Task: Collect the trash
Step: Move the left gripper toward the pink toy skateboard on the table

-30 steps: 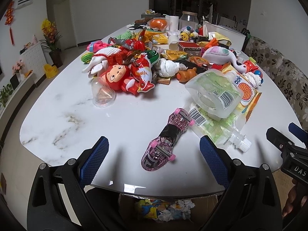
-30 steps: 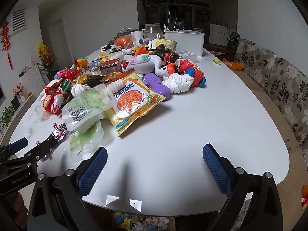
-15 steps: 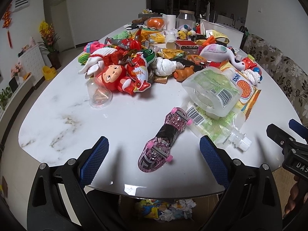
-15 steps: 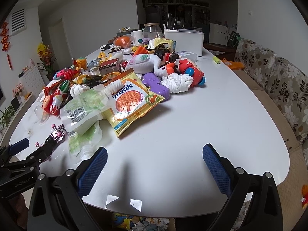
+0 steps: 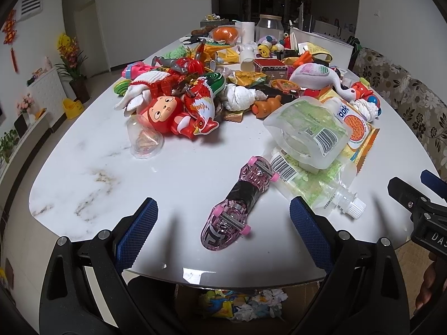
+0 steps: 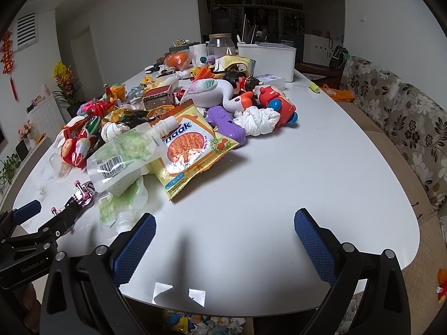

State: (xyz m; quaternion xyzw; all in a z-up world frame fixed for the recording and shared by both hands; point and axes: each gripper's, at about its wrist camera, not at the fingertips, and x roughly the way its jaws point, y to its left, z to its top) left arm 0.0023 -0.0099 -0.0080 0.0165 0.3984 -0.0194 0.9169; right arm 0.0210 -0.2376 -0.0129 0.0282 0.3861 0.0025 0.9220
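— So, both grippers? 
— Left gripper and right gripper gape, empty, by the table edge. 
— Trash? 
— Some fills the box below; pouches and wrapper remain on the table.
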